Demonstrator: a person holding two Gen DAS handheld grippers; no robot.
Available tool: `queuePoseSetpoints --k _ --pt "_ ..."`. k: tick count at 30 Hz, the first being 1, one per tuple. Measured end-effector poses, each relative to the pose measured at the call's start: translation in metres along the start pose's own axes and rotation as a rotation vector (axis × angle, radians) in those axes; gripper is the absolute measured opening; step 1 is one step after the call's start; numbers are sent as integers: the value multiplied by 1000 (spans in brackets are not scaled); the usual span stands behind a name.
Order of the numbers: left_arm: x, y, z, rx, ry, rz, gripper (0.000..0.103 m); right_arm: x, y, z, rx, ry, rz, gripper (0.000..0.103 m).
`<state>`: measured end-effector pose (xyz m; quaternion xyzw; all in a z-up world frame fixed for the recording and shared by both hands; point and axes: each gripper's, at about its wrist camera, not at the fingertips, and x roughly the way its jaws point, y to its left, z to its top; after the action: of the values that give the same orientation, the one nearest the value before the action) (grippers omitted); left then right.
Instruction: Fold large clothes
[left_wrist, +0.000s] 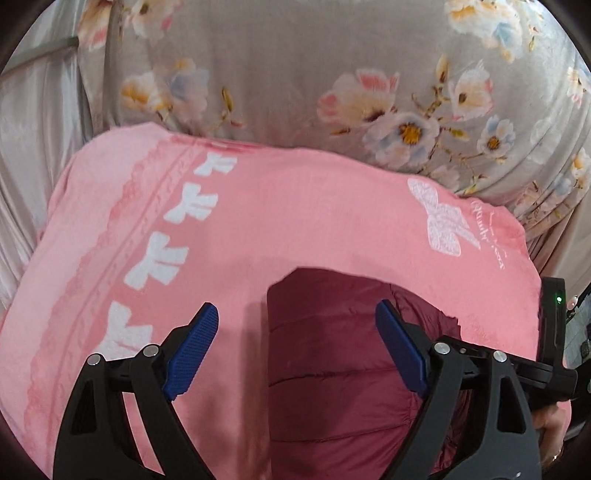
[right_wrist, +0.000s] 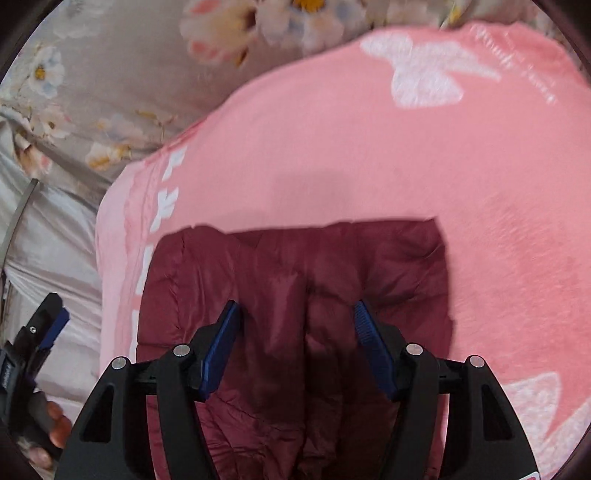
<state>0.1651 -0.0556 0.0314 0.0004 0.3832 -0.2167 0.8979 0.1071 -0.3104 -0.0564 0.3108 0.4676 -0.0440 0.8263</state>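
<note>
The folded maroon jacket (right_wrist: 295, 295) lies on the pink blanket (right_wrist: 369, 155) on the bed, and with both the left gripper (left_wrist: 297, 345) and right gripper (right_wrist: 297, 349) jaws apart and empty above it, pressing its edges flat would probably tidy the fold.

A dark maroon quilted puffer garment (right_wrist: 295, 295), folded into a compact, puffy rectangle, lies flat toward six o'clock on a pink blanket (right_wrist: 332, 147).

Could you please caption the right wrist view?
Open right gripper above a folded maroon jacket on a pink blanket.
</note>
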Motion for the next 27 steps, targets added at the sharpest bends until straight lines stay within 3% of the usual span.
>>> queuePoseSetpoints --k 1,2,3,7,9,11,13,20,27 --pt "6 -3 -1 -4 19 -13 84 2 2 -1 -21 4 -4 44" --pt "11 -5 -3 -4 36 -26 83 0 8 -2 -60 4 -11 13" --pt "15 -9 -4 4 49 -37 82 -8 11 -2 -84 -14 -16 8" --pt "21 -26 -1 42 50 -50 82 -57 21 -2 -194 -159 -93 5" --pt "30 -38 0 50 61 -56 82 -76 18 -4 -235 -225 -199 5" --pt "43 -51 -2 52 83 -64 82 -79 10 -10 -252 -251 -313 5" --pt "58 -63 -8 59 108 -69 82 -70 -7 -16 -234 -233 -368 4" --pt "109 -95 -41 105 193 -38 82 -39 -49 -40 -145 -256 -448 4" --pt "126 -99 -56 135 171 3 85 -17 -50 -54 -120 -316 -466 4"
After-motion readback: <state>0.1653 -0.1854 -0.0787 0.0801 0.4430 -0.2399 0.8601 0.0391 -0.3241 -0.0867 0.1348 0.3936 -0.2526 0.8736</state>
